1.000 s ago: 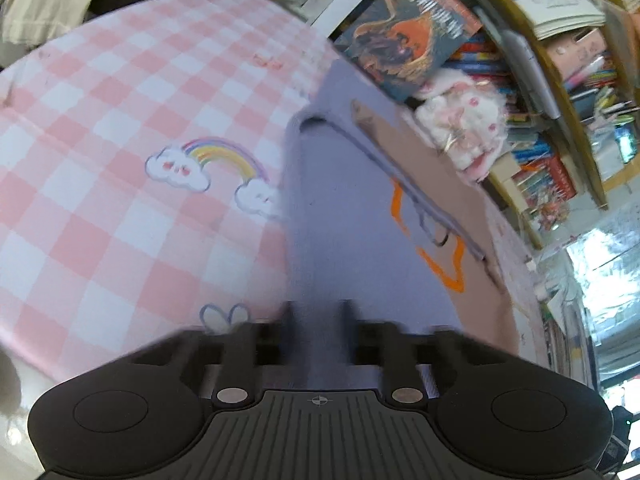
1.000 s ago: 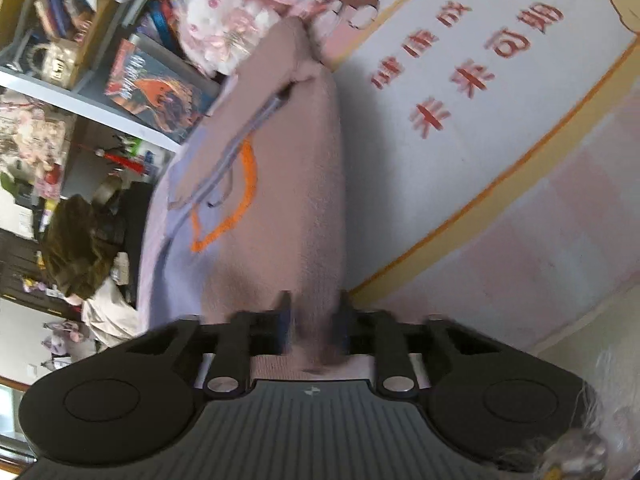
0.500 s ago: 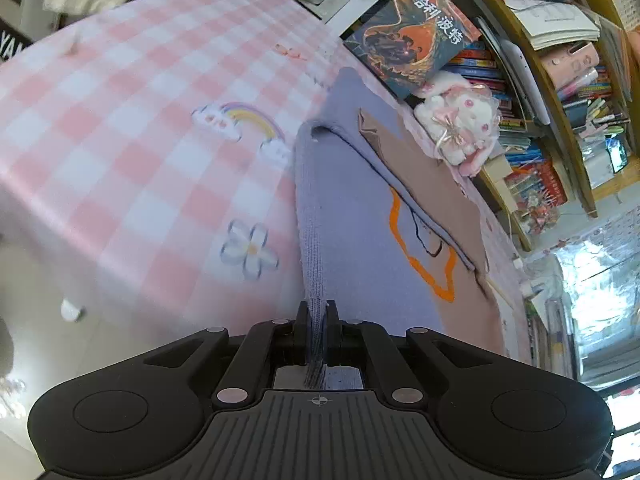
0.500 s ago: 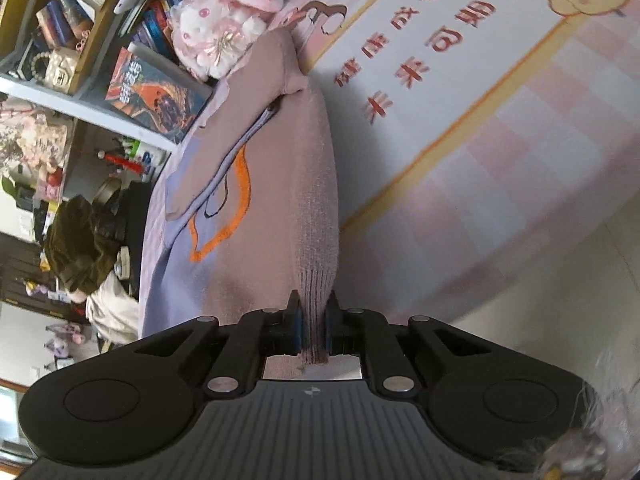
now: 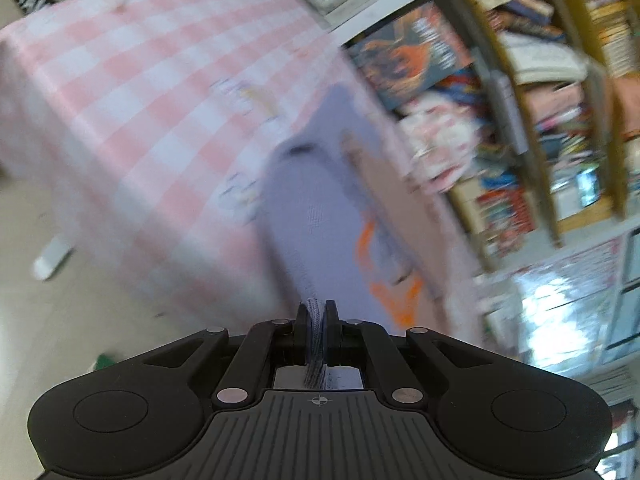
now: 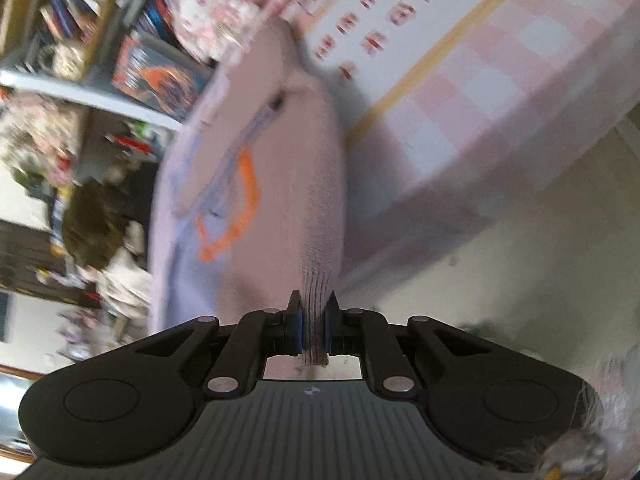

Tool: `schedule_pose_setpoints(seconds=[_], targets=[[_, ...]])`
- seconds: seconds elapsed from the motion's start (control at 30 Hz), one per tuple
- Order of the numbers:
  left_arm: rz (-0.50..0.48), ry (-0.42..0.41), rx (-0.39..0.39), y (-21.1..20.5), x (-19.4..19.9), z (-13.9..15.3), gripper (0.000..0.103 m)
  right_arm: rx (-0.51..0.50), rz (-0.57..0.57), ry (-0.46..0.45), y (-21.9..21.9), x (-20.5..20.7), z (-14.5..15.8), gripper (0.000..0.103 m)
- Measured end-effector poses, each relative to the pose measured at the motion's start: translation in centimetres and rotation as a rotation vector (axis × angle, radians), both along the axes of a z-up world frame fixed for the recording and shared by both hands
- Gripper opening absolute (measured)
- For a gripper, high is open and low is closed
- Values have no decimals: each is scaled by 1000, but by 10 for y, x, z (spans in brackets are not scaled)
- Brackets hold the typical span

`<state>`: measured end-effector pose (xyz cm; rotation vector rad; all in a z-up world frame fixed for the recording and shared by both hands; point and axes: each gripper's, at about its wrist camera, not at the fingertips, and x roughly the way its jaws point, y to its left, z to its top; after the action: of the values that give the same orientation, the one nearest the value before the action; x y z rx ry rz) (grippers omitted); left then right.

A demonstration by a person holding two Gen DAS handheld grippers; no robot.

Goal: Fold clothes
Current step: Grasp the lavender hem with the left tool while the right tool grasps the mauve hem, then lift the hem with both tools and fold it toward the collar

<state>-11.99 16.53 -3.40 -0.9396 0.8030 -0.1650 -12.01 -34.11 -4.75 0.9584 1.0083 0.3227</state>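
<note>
A knitted sweater, lavender on one half [image 5: 308,200] and dusty pink on the other [image 6: 288,184], with an orange outline design, lies stretched on a pink checked tablecloth [image 5: 132,80]. My left gripper [image 5: 316,316] is shut on the sweater's lavender ribbed hem at the near table edge. My right gripper [image 6: 314,312] is shut on the pink ribbed hem. Both hems are pulled out past the table edge, and the cloth runs taut from the jaws back onto the table. Both views are motion-blurred.
A bookshelf [image 5: 540,100] packed with books stands behind the table, with a pink plush toy [image 6: 216,20] and a picture book [image 5: 412,52] leaning at its foot. The tablecloth has printed red characters [image 6: 368,20]. Pale floor [image 6: 540,240] lies below the table edge.
Both grippers closed on the sweater's hem and pulled it back toward me and off the table edge. The table now looks farther away, with floor in view.
</note>
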Motion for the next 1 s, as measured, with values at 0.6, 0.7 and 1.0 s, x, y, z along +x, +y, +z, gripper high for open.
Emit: schedule_pose_setpoints(seconds=[0.6, 0.7, 1.0], targets=[[77, -163, -190, 11, 195, 27, 3, 84, -296, -237, 2, 161, 64, 7], [64, -125, -177, 12, 222, 17, 4, 70, -323, -211, 7, 190, 55, 7], [69, 40, -152, 19, 269, -24, 23, -25, -349, -68, 21, 251, 15, 13]])
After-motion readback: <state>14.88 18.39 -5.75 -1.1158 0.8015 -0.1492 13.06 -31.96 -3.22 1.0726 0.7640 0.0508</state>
